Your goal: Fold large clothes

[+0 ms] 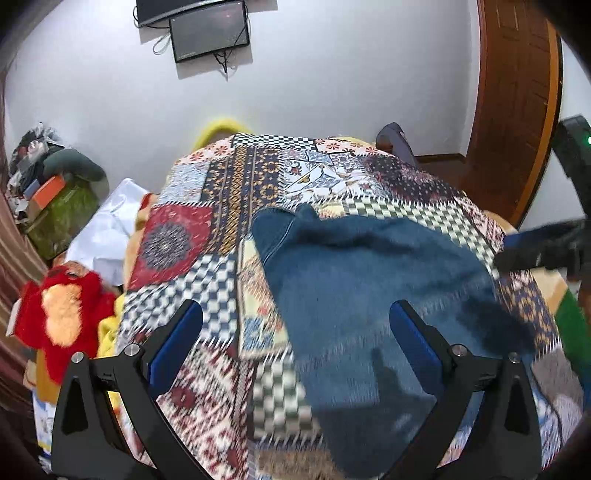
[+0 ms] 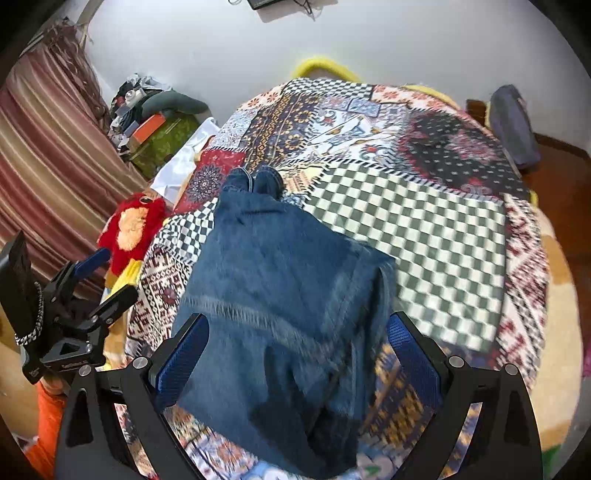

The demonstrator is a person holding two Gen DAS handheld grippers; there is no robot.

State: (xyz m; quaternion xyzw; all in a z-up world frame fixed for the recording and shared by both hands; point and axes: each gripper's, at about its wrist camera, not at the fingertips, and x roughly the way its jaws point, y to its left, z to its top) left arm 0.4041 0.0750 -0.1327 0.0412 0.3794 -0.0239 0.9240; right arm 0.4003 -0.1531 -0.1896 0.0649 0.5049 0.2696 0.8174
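While the jeans [image 2: 280,295] lie folded on the bedspread [image 2: 424,229]:
Left gripper [image 1: 295,328] and right gripper [image 2: 297,343] both spread apart, empty, above the jeans.

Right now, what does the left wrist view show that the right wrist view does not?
Only the left wrist view shows the wooden door and the whole wall screen. Only the right wrist view shows the striped curtain fully and the left gripper, open. Both show the blue jeans lying on the patterned bedcover, the red plush toy, and open fingers holding nothing.
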